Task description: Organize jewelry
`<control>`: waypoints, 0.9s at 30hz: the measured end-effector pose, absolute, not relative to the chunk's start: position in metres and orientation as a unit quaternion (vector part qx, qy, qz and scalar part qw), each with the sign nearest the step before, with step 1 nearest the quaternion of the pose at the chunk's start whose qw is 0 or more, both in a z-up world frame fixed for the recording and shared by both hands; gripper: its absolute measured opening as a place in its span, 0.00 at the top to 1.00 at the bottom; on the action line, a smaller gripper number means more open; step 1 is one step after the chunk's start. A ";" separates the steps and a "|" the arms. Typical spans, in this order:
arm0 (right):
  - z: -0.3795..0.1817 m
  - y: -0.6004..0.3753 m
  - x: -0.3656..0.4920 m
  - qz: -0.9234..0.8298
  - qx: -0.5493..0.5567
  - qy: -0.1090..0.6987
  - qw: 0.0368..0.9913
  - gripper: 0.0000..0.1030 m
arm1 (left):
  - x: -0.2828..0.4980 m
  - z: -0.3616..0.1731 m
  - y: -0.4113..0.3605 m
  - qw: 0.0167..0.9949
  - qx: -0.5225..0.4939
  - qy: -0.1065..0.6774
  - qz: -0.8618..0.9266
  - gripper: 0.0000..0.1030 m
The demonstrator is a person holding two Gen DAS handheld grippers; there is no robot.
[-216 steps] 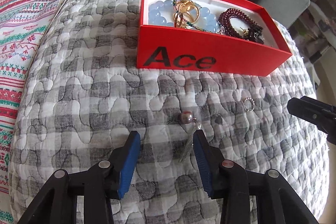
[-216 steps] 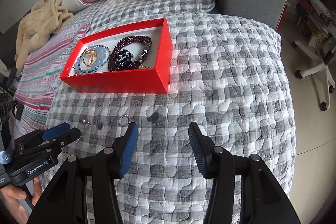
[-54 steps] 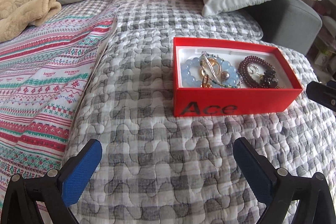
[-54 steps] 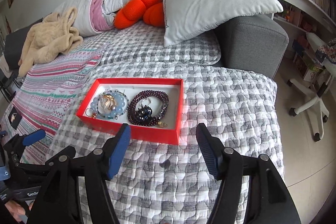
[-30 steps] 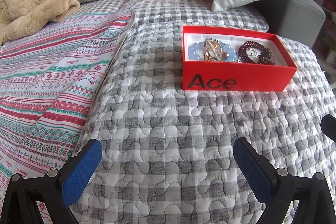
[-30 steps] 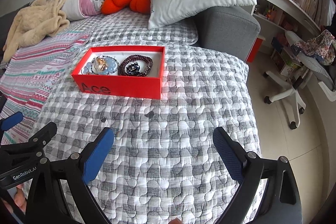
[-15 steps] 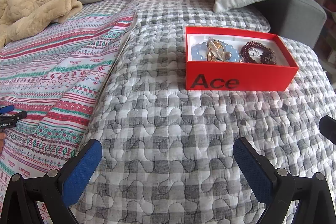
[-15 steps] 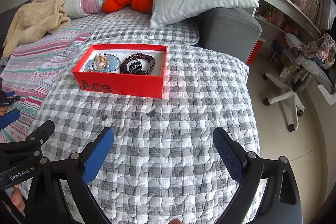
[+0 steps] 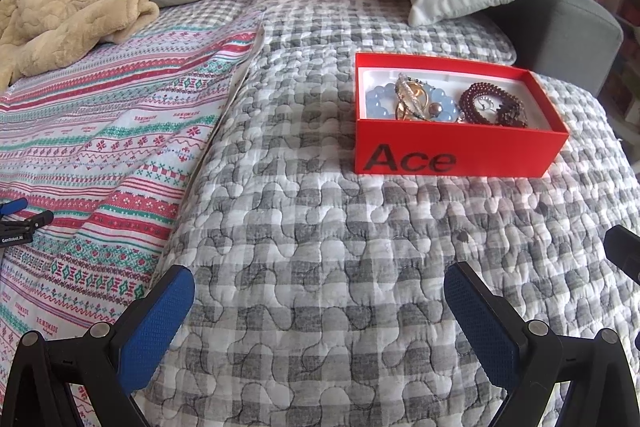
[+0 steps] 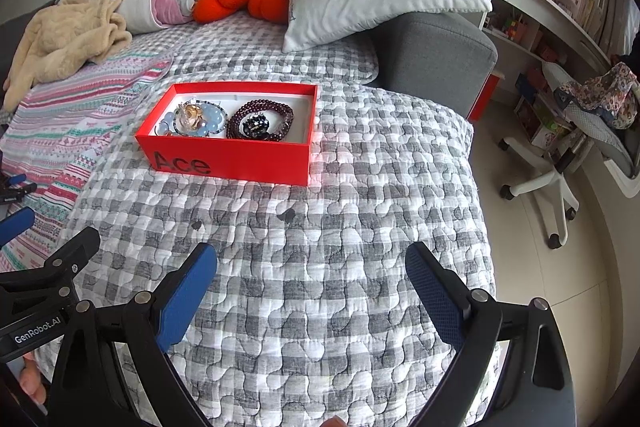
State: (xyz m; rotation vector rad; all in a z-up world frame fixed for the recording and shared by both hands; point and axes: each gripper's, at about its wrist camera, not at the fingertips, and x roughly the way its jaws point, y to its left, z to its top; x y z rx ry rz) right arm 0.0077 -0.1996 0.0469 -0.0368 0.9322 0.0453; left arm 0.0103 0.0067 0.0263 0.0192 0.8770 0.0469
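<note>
1. Your left gripper (image 9: 320, 307) is spread wide over the grey checked quilt (image 9: 320, 347), nothing between its blue pads (image 9: 156, 327).
2. Your right gripper (image 10: 312, 291) is the same story: jaws splayed apart, empty, hanging above bare quilt well short of the box.
3. There's the jewelry, all sitting in the red box (image 10: 232, 159) marked "Ace", which rests flat on the quilt near the grey sofa arm (image 10: 436, 59).
4. Left half of the box: a pale blue bead bracelet (image 9: 380, 101) with gold rings (image 9: 414, 99) piled on top of it. Right half: a dark red bead bracelet (image 10: 276, 117) coiled round a dark cluster (image 10: 256, 125).
5. I see no loose piece on the quilt, only two small dark marks (image 10: 286, 215) in the fabric, so the gathering looks about finished.
6. If you go back in, expect light, slippery stuff. The bead strands are limp and will drape and swing, so pinch across a single bead run, not the whole coil.
7. The rings are hard, smooth and tangled with a thin chain; take one by its band edge-on and lift slowly, since a snag could drag the bracelet along.
8. The box looks like light card on soft bedding, so it may tip or slide if nudged.
</note>
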 end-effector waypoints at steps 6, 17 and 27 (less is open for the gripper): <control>0.048 -0.199 0.007 0.021 -0.019 0.449 0.893 0.06 | 0.010 0.026 0.006 0.905 0.010 0.424 0.023 0.01; 0.051 -0.198 0.003 0.017 -0.019 0.443 0.896 0.06 | 0.011 0.026 0.001 0.907 0.014 0.421 0.023 0.00; 0.045 -0.207 0.007 0.011 -0.015 0.449 0.893 0.06 | 0.020 0.017 -0.011 0.902 0.019 0.431 0.021 0.00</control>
